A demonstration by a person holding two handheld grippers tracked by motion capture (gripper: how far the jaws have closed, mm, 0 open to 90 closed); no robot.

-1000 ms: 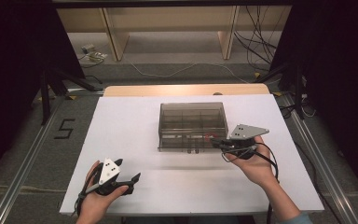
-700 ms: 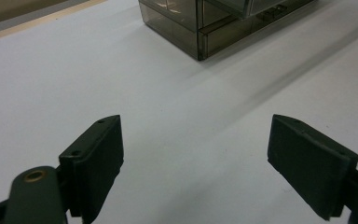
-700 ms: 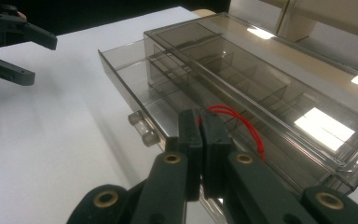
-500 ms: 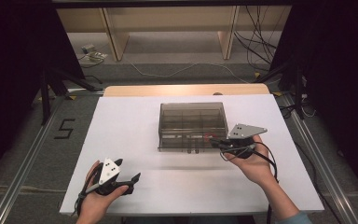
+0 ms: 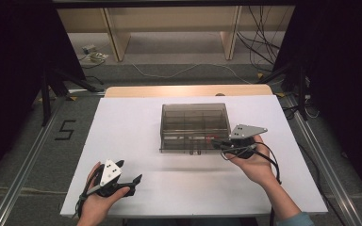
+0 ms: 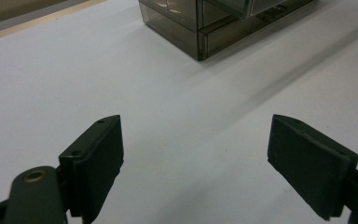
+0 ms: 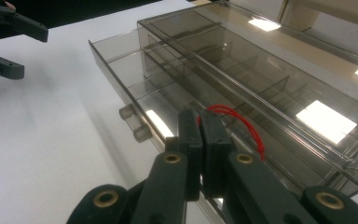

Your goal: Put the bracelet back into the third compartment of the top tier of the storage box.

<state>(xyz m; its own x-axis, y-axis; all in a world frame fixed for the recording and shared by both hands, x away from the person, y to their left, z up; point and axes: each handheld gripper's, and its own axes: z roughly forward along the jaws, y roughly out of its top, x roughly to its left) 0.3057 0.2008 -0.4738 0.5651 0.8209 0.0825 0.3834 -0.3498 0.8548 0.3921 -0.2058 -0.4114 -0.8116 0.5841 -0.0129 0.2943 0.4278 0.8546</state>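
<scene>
Hidden: the right tool (image 7: 200, 140) is blocking part of the red loop (image 7: 242, 126); whether the pressed-together jaws are pinching that loop is hard to tell.
Organizer: the smoky clear organizer box (image 5: 194, 126) is sitting at the bench's (image 5: 122, 136) middle, nearer the far edge, with its lower drawer (image 7: 121, 70) standing pulled out toward the near edge.
Left tool: the left tool (image 6: 196, 158) is hovering over the near left corner, jaws spread, gripping nothing.
Change: both hands and the box are staying where they were a second ago.
Views: the right gripper view is showing the drawer knobs (image 7: 135, 123) and compartments; the high view (image 5: 219, 143) is blurring them.
</scene>
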